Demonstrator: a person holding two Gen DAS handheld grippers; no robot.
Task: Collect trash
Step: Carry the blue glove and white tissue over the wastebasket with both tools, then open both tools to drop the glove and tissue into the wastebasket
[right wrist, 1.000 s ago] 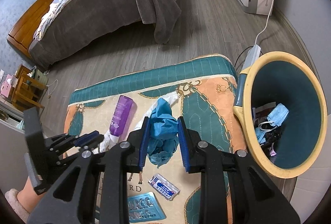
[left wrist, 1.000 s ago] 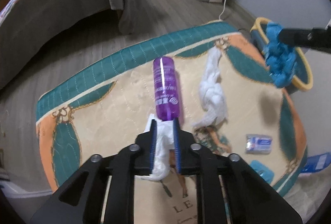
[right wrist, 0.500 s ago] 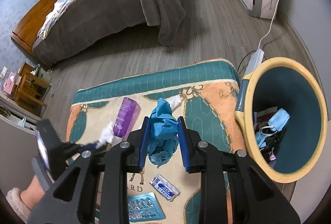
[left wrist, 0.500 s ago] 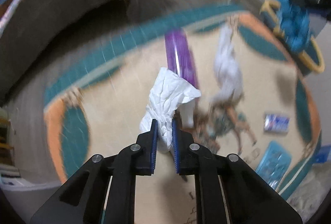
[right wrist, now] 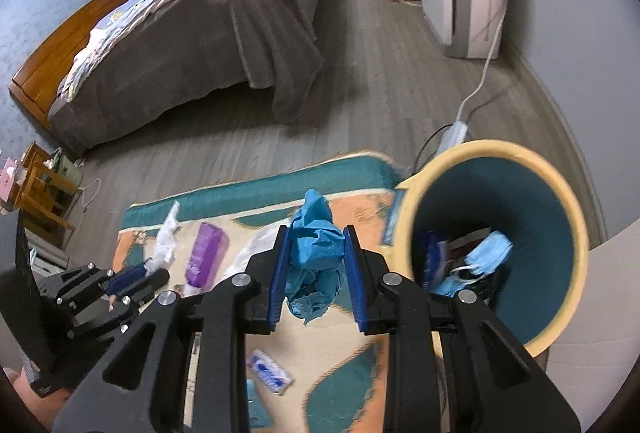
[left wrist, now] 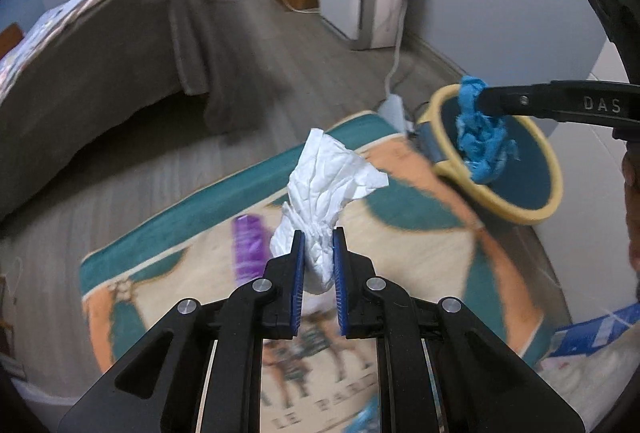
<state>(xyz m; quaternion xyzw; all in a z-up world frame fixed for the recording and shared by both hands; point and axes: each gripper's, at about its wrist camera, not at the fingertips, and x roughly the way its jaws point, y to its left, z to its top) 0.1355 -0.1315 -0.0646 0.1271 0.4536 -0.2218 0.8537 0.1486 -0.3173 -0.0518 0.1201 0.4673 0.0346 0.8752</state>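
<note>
two grippers, each pinching a wad of trash near the bin (right wrist: 560,169).
left gripper (left wrist: 318,265) clamps white tissue (left wrist: 332,185) above the rug (left wrist: 420,233); right gripper (right wrist: 316,273) clamps blue cloth (right wrist: 316,257) just beside the bin's rim.

You are seeing "DAS" in pale letters showing along the side of the right gripper (left wrist: 474,101), and "LE PAR" running, blurred and partly cut off, across the near edge of the rug (left wrist: 420,209).
</note>
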